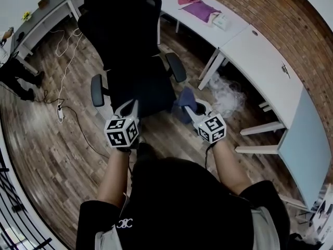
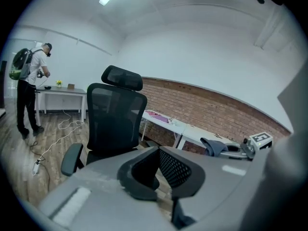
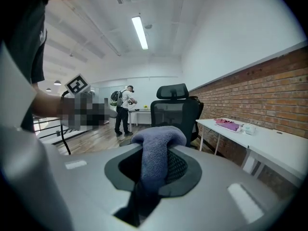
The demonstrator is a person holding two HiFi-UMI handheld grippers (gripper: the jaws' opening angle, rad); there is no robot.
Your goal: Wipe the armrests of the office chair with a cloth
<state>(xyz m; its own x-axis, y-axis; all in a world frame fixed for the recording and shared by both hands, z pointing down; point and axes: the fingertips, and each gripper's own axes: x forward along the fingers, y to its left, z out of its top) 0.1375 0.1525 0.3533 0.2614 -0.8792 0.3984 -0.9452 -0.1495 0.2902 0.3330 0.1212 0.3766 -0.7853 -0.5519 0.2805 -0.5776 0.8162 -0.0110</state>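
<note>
A black office chair (image 1: 132, 51) stands on the wood floor just ahead of me, its back toward the top of the head view. Its left armrest (image 1: 97, 90) and right armrest (image 1: 177, 66) are both bare. My right gripper (image 1: 191, 112) is shut on a blue-grey cloth (image 1: 183, 102), low beside the seat's right front corner. In the right gripper view the cloth (image 3: 156, 148) bulges out over the jaws (image 3: 154, 172). My left gripper (image 1: 129, 107) hovers at the seat's front edge, shut on nothing (image 2: 156, 177). Neither gripper touches an armrest.
White desks (image 1: 260, 51) line the brick wall on the right, with pink and purple cloths (image 1: 200, 8) on the far one. A crumpled plastic bag (image 1: 227, 95) lies under them. Cables (image 1: 65, 46) and a power strip (image 1: 60, 113) trail on the left floor. A person (image 2: 30, 88) stands at a far table.
</note>
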